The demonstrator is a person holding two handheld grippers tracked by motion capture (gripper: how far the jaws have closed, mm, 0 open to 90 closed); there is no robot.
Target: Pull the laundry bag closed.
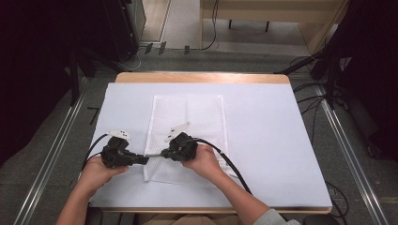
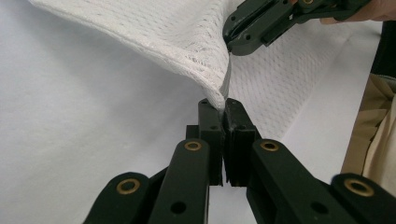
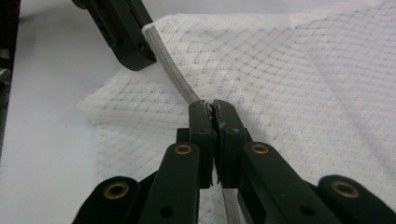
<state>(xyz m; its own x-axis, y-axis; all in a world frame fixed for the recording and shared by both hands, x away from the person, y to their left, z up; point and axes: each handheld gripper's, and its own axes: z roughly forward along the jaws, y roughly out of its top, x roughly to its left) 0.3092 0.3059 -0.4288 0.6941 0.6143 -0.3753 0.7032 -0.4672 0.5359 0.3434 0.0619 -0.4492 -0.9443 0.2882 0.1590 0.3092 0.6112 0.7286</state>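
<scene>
White mesh cloth (image 1: 187, 136) lies flat at the centre of the frame on the pale tabletop (image 1: 272, 140), its near edge lifted. Low in the high view, I have my left tool (image 1: 145, 159) pinching the cloth's near left corner and my right tool (image 1: 162, 153) just beside it, tips almost meeting. Both tools are pressed together on the grey hem (image 3: 175, 77) stretched taut between them. Beyond, the cloth runs toward the tabletop's far wooden edge (image 1: 202, 77).

White mesh cloth (image 1: 187, 136) — seemingly matt
</scene>
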